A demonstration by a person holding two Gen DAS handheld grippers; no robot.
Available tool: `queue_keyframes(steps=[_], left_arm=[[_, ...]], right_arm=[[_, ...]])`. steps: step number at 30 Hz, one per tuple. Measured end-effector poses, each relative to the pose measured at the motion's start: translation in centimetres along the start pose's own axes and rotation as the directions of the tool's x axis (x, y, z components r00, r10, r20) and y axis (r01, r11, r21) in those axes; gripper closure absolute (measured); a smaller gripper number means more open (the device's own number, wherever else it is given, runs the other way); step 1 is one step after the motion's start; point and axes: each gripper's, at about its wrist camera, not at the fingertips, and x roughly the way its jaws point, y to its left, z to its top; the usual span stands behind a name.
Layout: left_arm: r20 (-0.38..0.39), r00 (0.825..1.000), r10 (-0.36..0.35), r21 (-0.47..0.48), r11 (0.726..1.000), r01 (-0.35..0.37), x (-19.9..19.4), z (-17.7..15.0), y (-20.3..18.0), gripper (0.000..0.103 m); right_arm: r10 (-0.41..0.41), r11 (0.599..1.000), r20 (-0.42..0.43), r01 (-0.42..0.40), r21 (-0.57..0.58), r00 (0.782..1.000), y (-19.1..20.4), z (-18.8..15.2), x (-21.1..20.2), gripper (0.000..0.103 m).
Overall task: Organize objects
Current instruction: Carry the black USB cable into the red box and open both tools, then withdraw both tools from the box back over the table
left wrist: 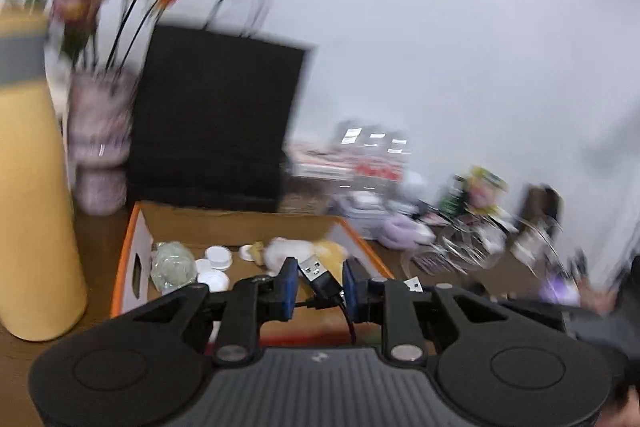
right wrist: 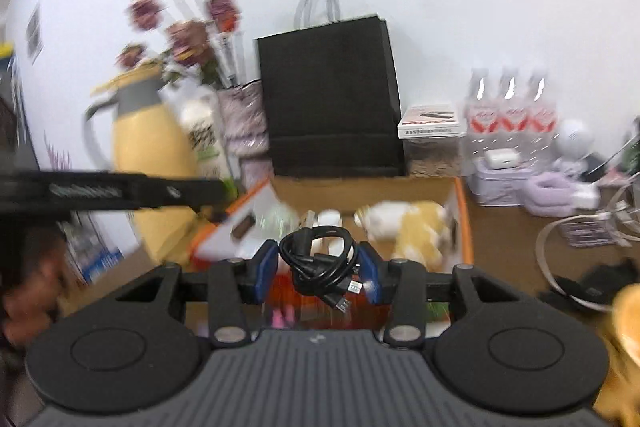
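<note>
My left gripper [left wrist: 320, 287] is shut on the plug end of a black USB cable [left wrist: 318, 273], whose metal connector sticks up between the blue pads. My right gripper [right wrist: 318, 273] is shut on a coiled bundle of black cable [right wrist: 318, 255]. Both hang in front of an open cardboard box [left wrist: 240, 223] with orange edges, which holds white caps [left wrist: 218, 255], a clear plastic bag [left wrist: 172, 265] and a white and yellow plush toy [right wrist: 416, 227]. In the right wrist view one of the left tool's black fingers [right wrist: 160, 191] crosses the left side. Both views are blurred.
A yellow thermos jug [left wrist: 36, 187] stands left of the box, with a vase of purple flowers [left wrist: 100, 155] and a black paper bag [left wrist: 216, 123] behind it. To the right are water bottles [right wrist: 508, 107], a purple tin [right wrist: 500, 179] and a wire basket [left wrist: 472, 243].
</note>
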Motion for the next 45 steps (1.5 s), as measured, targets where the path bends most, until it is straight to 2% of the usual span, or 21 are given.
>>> queue_keyframes(steps=[3,5,6,7,8,9,14,17,20,22,25,28,31,34,36,39,41,43,45], left_arm=[[-0.077,0.996,0.034,-0.081,0.996,-0.04,6.4,2.3,2.5,0.081],[-0.127,0.991,0.028,-0.099,0.994,-0.041,10.2,2.5,4.0,0.081],[-0.13,0.99,0.049,-0.095,0.994,-0.061,11.3,2.2,4.6,0.079],[-0.131,0.988,0.08,-0.083,0.992,-0.091,12.3,1.9,5.2,0.073],[-0.137,0.986,0.093,-0.057,0.993,-0.101,13.3,1.6,5.7,0.054],[-0.137,0.987,0.085,-0.04,0.995,-0.092,13.8,1.1,6.2,0.041],[-0.096,0.99,0.105,0.019,0.994,-0.103,13.3,0.4,7.3,0.036],[-0.052,0.992,0.111,0.069,0.992,-0.107,11.0,1.1,7.1,0.027],[0.003,0.983,0.183,0.089,0.979,-0.183,8.4,2.1,6.7,0.025],[0.017,0.978,0.209,0.094,0.973,-0.21,6.6,2.5,6.0,0.025],[0.04,0.975,0.22,0.112,0.968,-0.223,2.9,2.2,4.1,0.024],[0.076,0.974,0.215,0.139,0.965,-0.224,-1.7,0.0,2.0,0.017],[0.11,0.974,0.2,0.18,0.959,-0.217,-6.9,-4.3,-0.3,0.013],[0.109,0.978,0.179,0.171,0.966,-0.196,-11.9,-10.0,-2.5,0.011],[0.082,0.977,0.195,0.168,0.964,-0.207,-14.8,-14.0,-3.9,0.011],[0.01,0.968,0.252,0.166,0.954,-0.25,-19.1,-19.5,-5.6,0.011],[-0.027,0.964,0.264,0.132,0.957,-0.259,-21.7,-21.9,-6.0,0.011],[-0.051,0.962,0.267,0.101,0.96,-0.261,-23.2,-23.1,-6.1,0.011],[-0.042,0.959,0.279,0.089,0.958,-0.274,-24.0,-23.5,-6.1,0.011]], right_arm=[[0.006,0.999,-0.042,-0.004,0.041,0.999,-1.5,3.4,6.6,0.059],[0.004,0.997,-0.084,0.002,0.081,0.996,-2.7,4.9,11.1,0.059],[0.0,0.996,-0.102,0.01,0.089,0.995,-3.1,5.4,13.1,0.058],[-0.014,0.996,-0.114,0.024,0.091,0.993,-3.4,5.7,14.7,0.058],[-0.032,0.995,-0.127,0.044,0.089,0.991,-3.6,6.0,16.2,0.058],[-0.037,0.996,-0.136,0.047,0.073,0.99,-3.6,6.1,17.5,0.058],[-0.016,0.997,-0.201,0.031,0.075,0.98,-4.1,5.4,22.3,0.055],[-0.039,0.997,-0.187,0.052,0.064,0.982,-3.9,5.4,22.2,0.046],[-0.042,0.996,-0.161,0.054,0.066,0.986,-3.8,6.3,20.1,0.044],[-0.055,0.996,-0.134,0.064,0.066,0.989,-3.5,7.2,18.1,0.039],[-0.062,0.997,-0.093,0.066,0.047,0.994,-2.5,7.9,13.9,0.033],[-0.085,0.996,-0.059,0.086,0.003,0.995,-1.1,6.5,8.8,0.026],[-0.106,0.993,-0.053,0.102,-0.061,0.993,0.3,2.3,3.1,0.021],[-0.12,0.989,-0.073,0.113,-0.096,0.99,1.5,-3.5,-3.2,0.017],[-0.122,0.989,-0.103,0.112,-0.097,0.987,2.3,-7.2,-6.9,0.017],[-0.107,0.992,-0.166,0.093,-0.086,0.98,3.7,-12.5,-13.7,0.015],[-0.052,0.997,-0.183,0.04,-0.067,0.982,4.6,-15.1,-17.8,0.005],[-0.051,0.998,-0.198,0.044,-0.039,0.979,5.1,-16.4,-20.4,0.005],[-0.064,0.998,-0.183,0.058,-0.037,0.981,5.6,-16.8,-21.9,0.005]])
